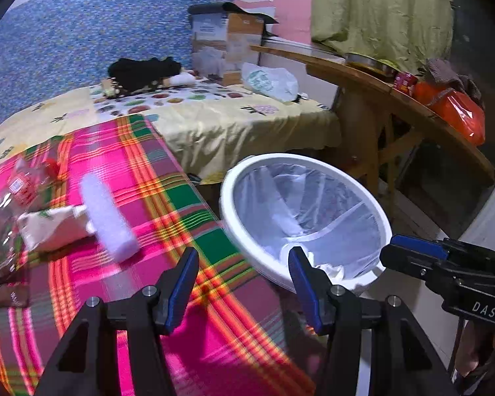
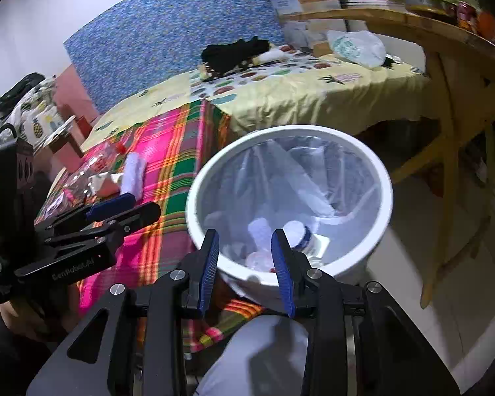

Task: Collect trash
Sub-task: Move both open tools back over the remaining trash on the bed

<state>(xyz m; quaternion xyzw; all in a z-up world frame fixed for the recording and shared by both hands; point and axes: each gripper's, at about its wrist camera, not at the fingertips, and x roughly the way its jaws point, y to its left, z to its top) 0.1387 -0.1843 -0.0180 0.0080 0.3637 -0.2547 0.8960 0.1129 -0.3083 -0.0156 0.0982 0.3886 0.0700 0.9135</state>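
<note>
We see the round white plastic bin (image 2: 384, 178) with a clear liner beside the pink plaid blanket (image 1: 188, 204); discarded items lie inside. Our right gripper (image 2: 245, 250) hangs over its rim, jaws parted, empty. Our left gripper (image 1: 244, 264) stands wide, empty, above the blanket's edge.

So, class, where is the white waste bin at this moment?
The white waste bin stands on the floor just off the edge of the pink plaid cloth. In the right wrist view it sits centre frame, directly ahead of the open right tool.
</note>
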